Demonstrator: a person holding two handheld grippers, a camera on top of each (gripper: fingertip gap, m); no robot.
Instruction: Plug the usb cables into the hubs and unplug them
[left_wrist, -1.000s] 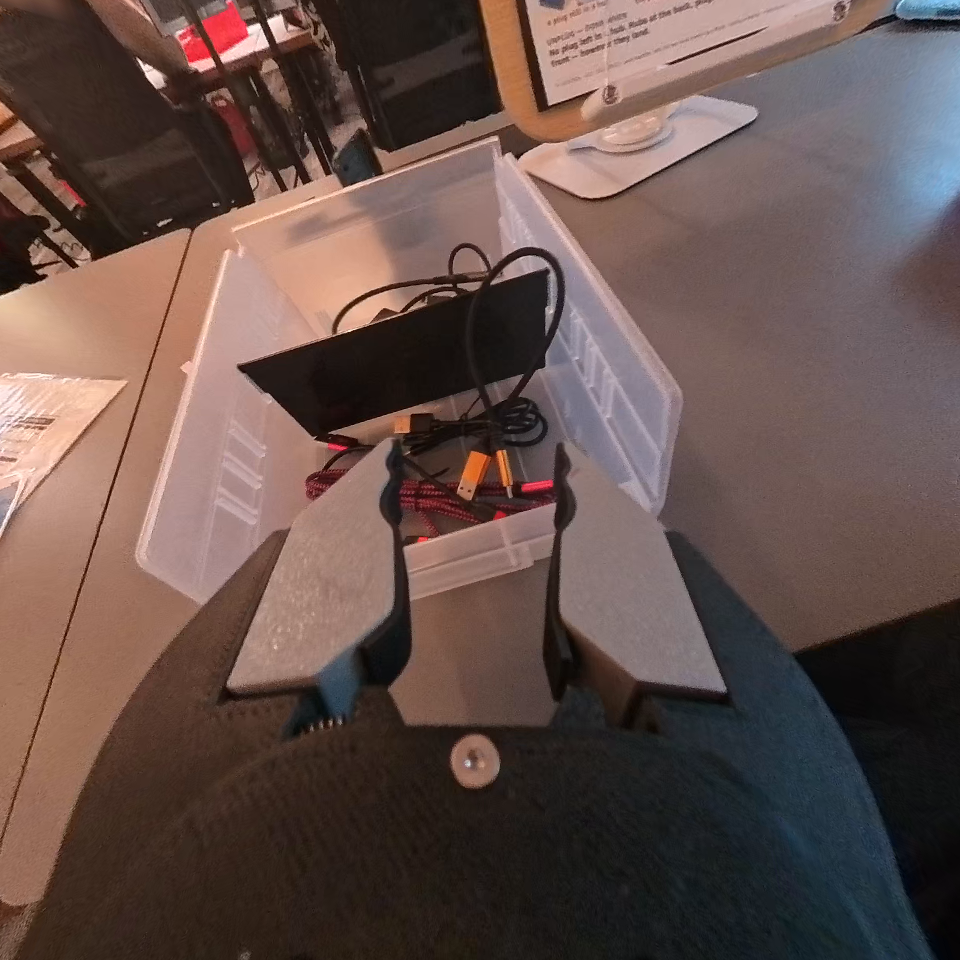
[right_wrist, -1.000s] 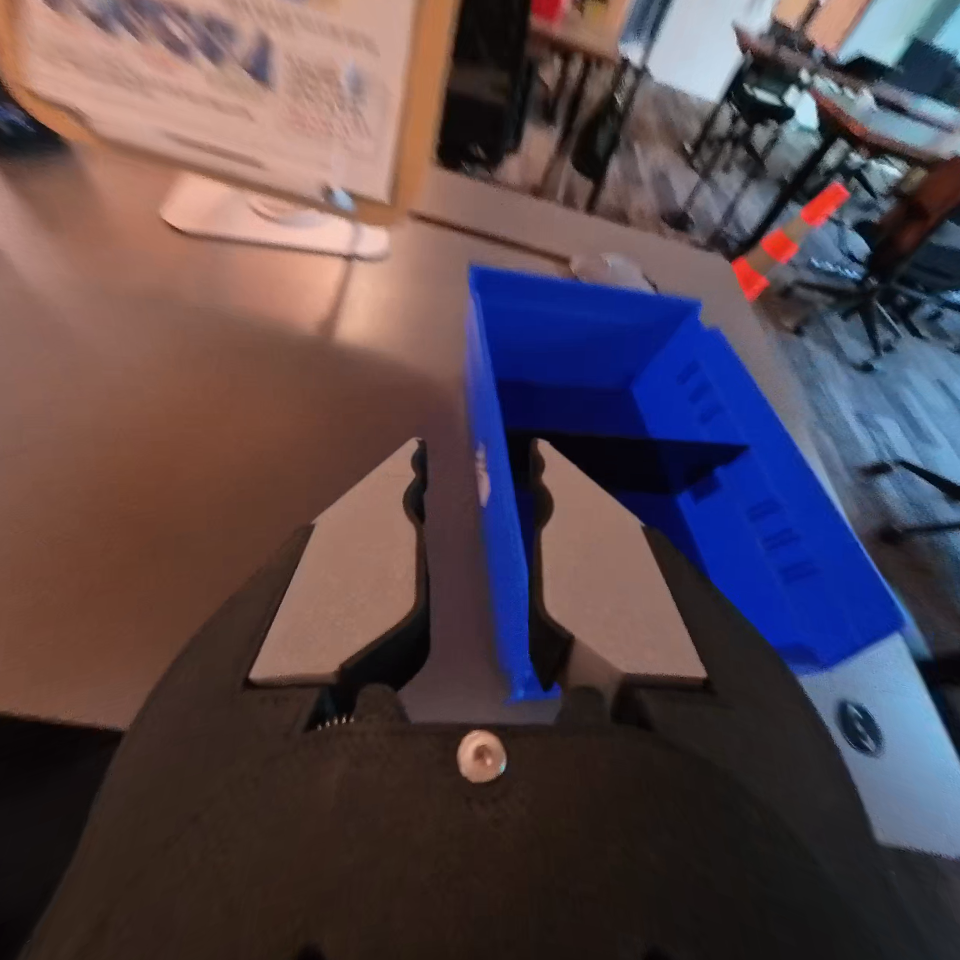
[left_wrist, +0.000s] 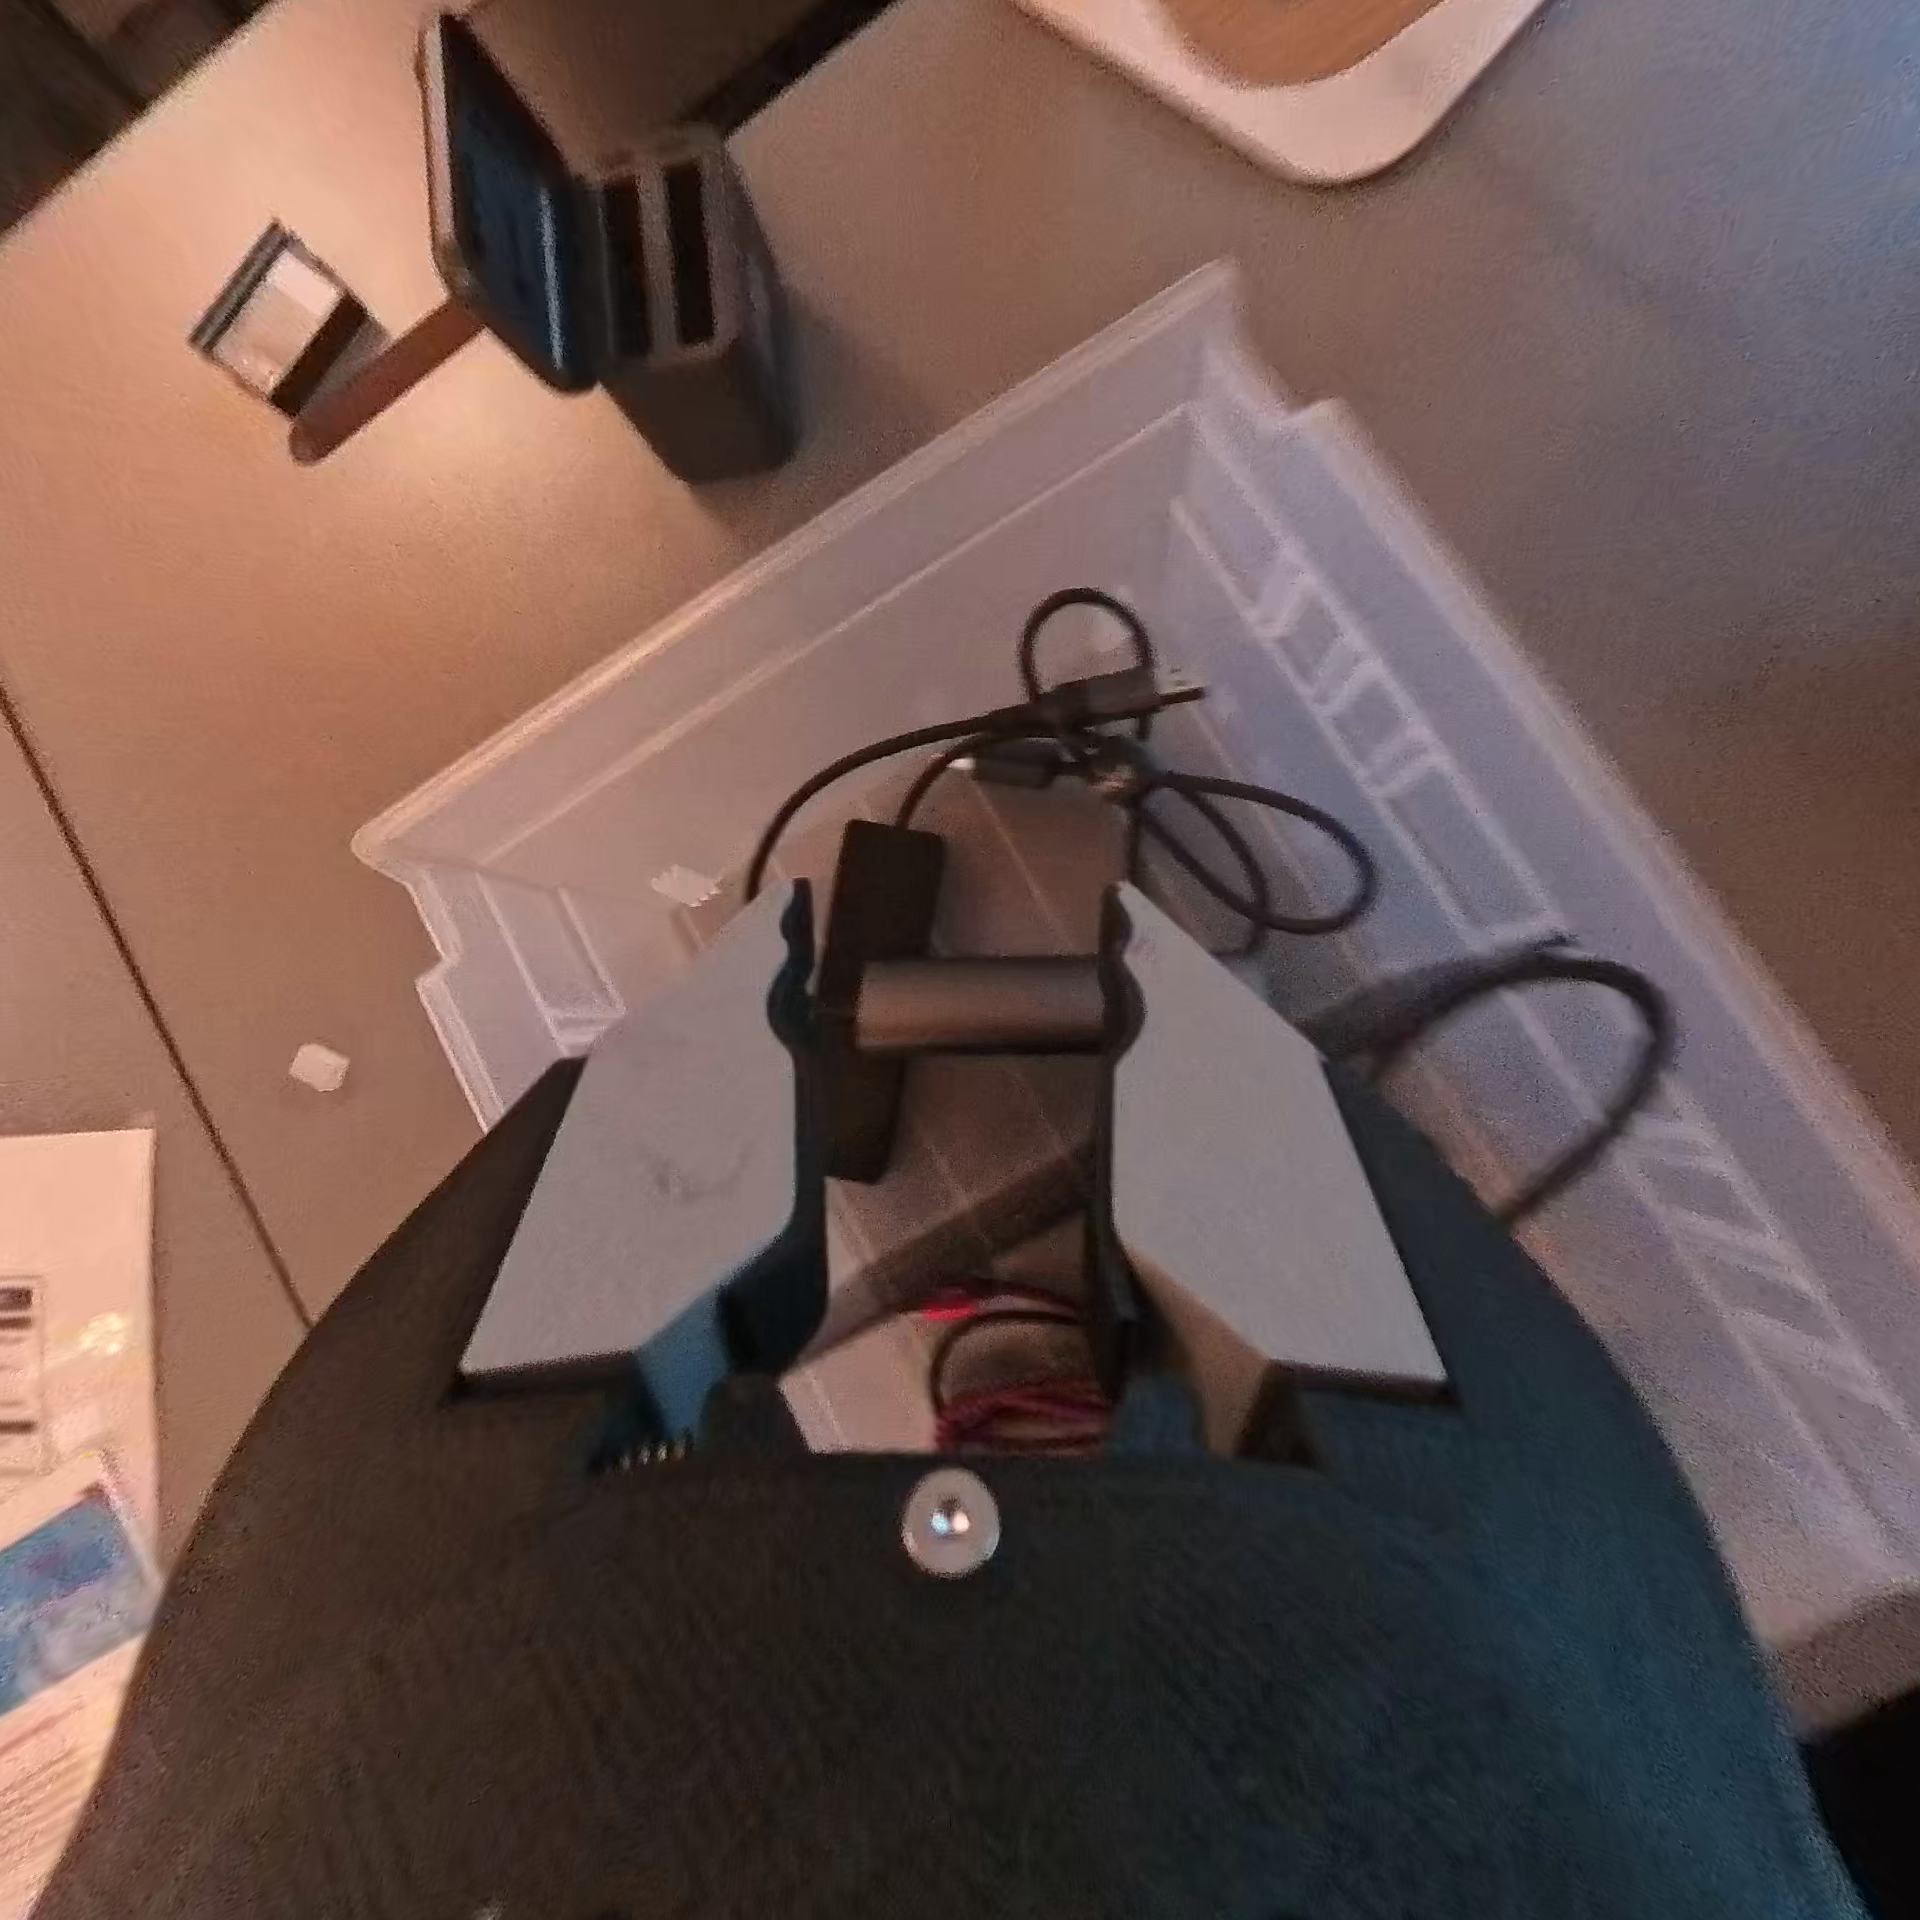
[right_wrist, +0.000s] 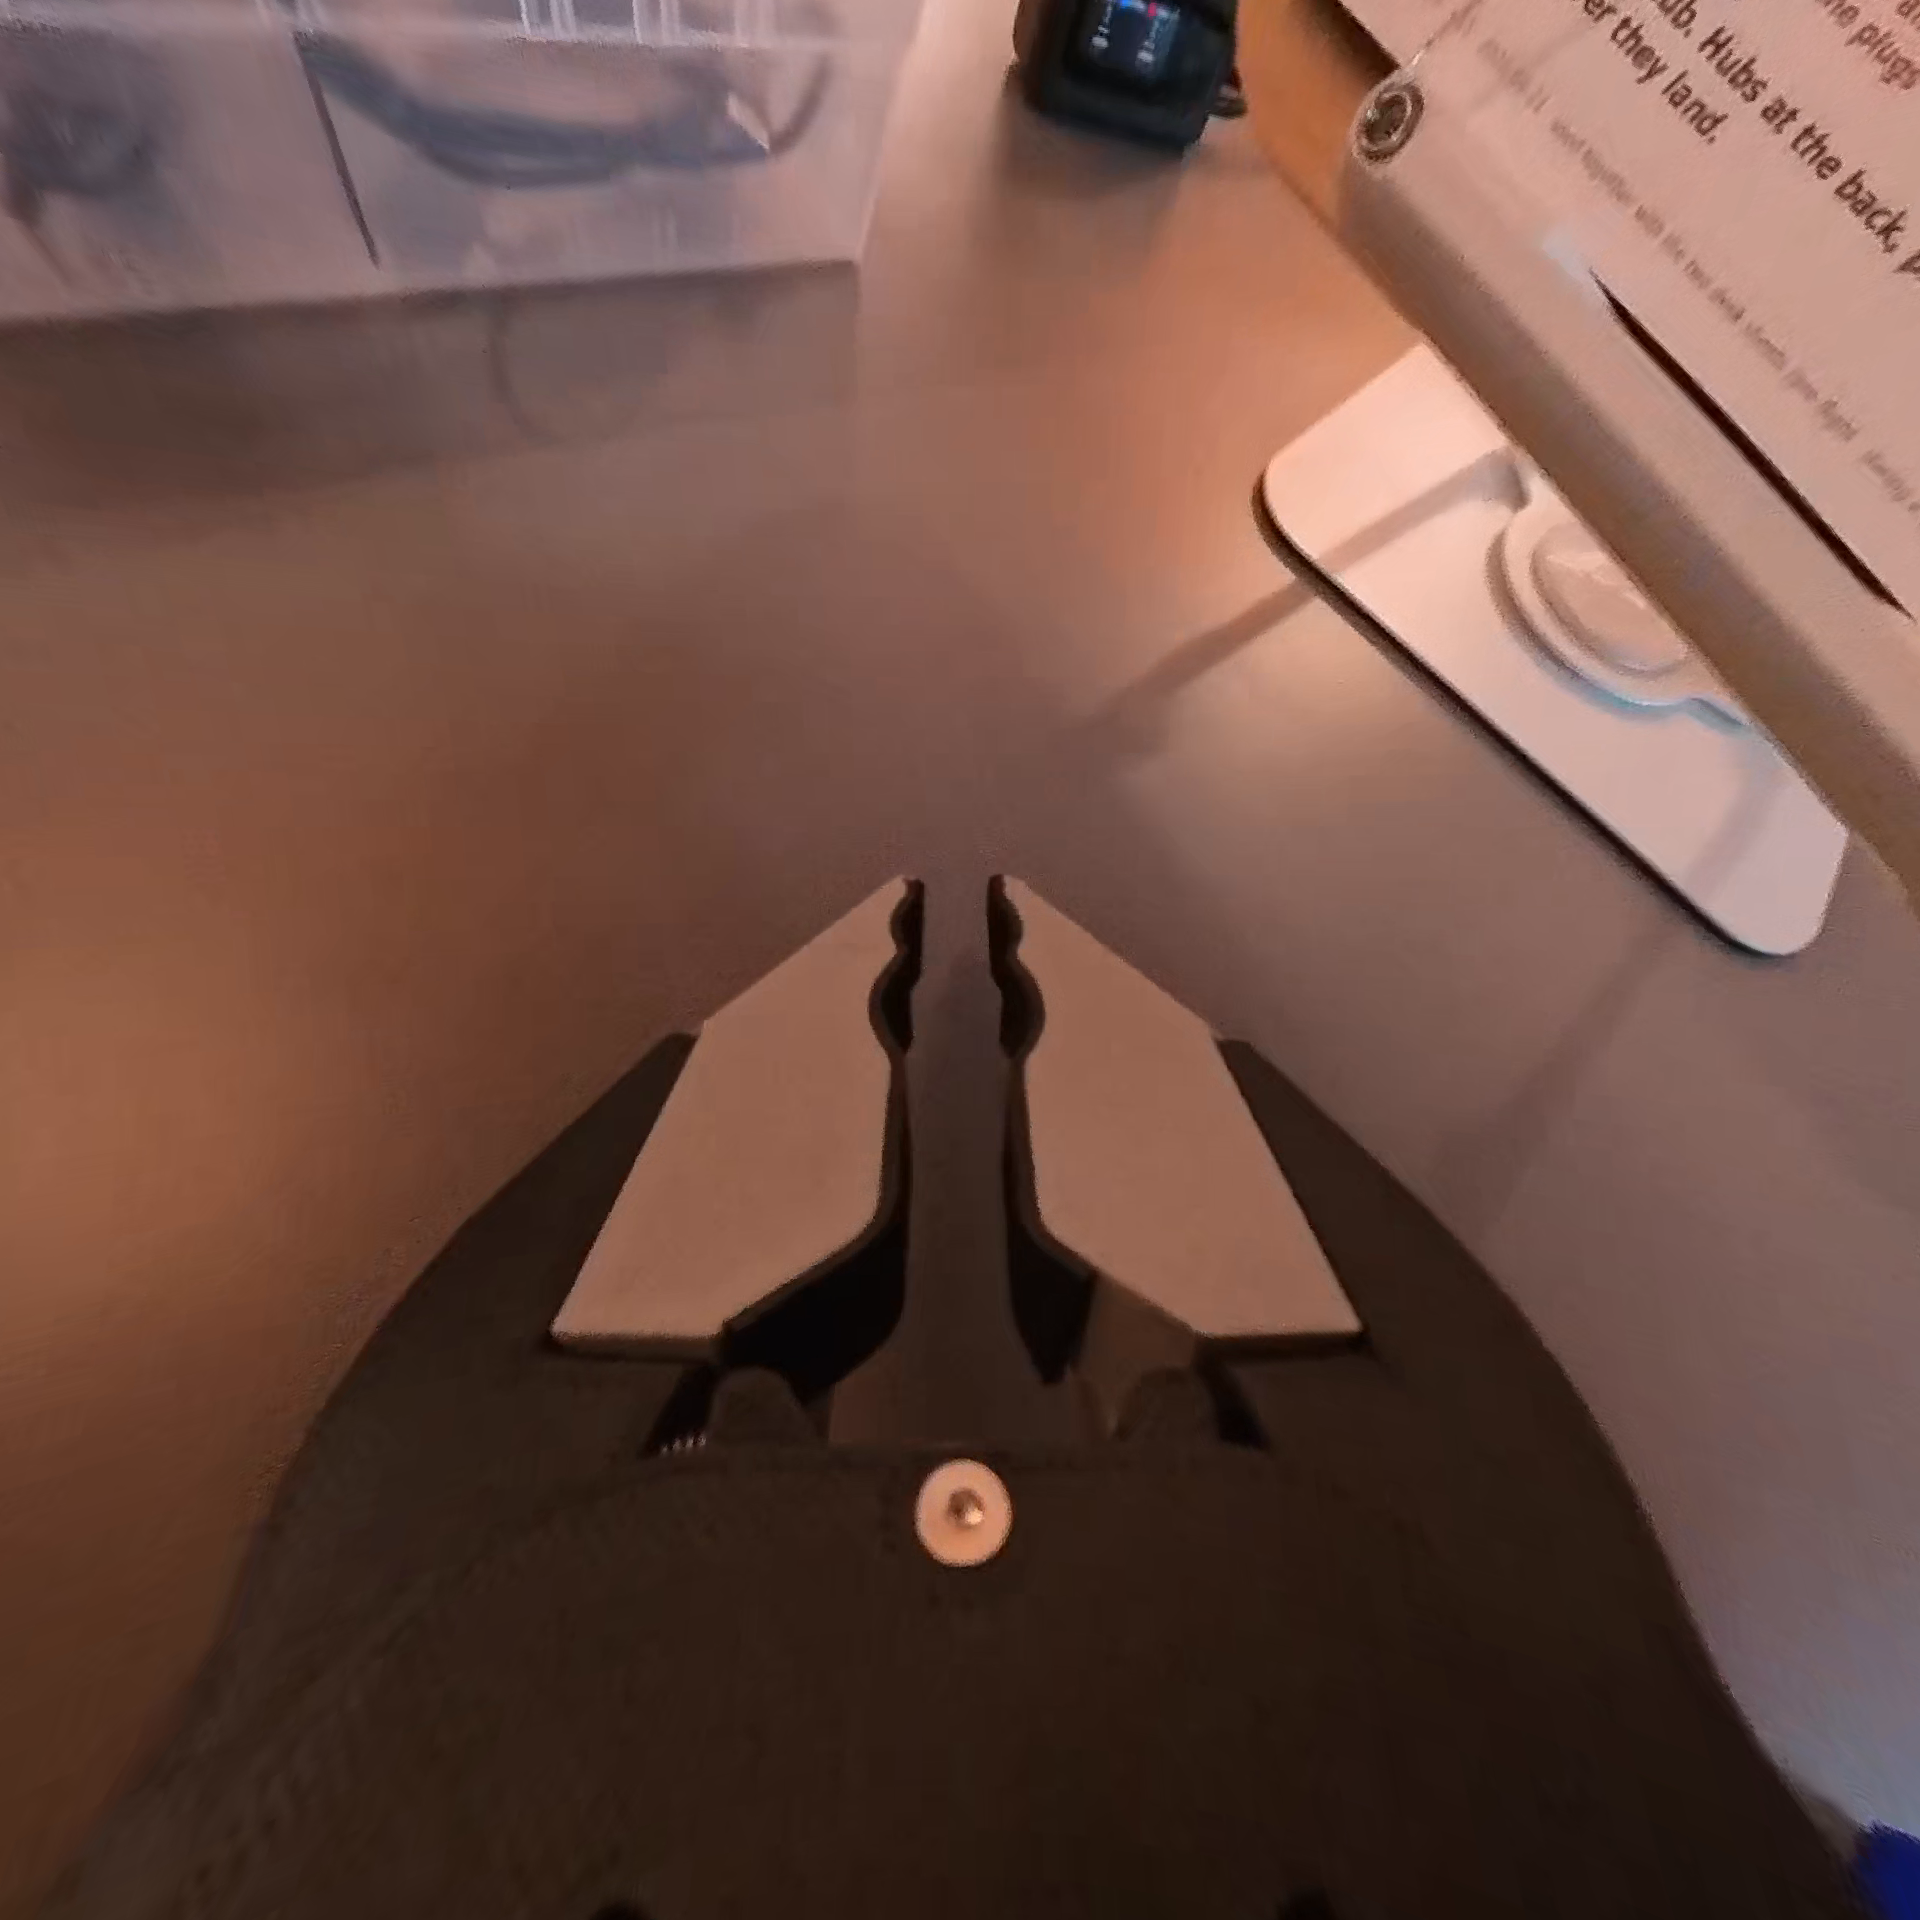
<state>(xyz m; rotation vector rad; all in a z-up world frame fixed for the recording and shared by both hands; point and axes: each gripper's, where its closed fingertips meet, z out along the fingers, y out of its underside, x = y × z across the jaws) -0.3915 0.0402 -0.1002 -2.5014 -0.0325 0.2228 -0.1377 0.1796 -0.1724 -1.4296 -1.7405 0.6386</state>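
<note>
In the left wrist view my left gripper (left_wrist: 956, 920) is over the clear plastic bin (left_wrist: 831, 727) and is shut on a grey bar-shaped hub (left_wrist: 977, 1003), which spans crosswise between the fingertips. A black hub (left_wrist: 883, 935) lies beside the left finger. Black USB cables (left_wrist: 1257, 831) coil in the bin's far part, and red braided cables (left_wrist: 1018, 1408) show near the wrist. The picture is blurred. In the right wrist view my right gripper (right_wrist: 954, 904) hovers over bare table, its jaws a narrow gap apart with nothing between them.
A phone on a stand (left_wrist: 499, 197) sits beyond the bin. Papers (left_wrist: 62, 1403) lie at the left. A framed sign (right_wrist: 1662, 260) on a white base (right_wrist: 1507, 665) stands right of the right gripper. The clear bin (right_wrist: 416, 156) and a small black device (right_wrist: 1122, 52) lie farther off. Some 30 cm of space lies between my two pairs of fingers.
My left gripper moved forward over the bin, tilted down and closed on the grey hub. My right gripper swung away from the blue bin towards the table's middle, and its jaws narrowed.
</note>
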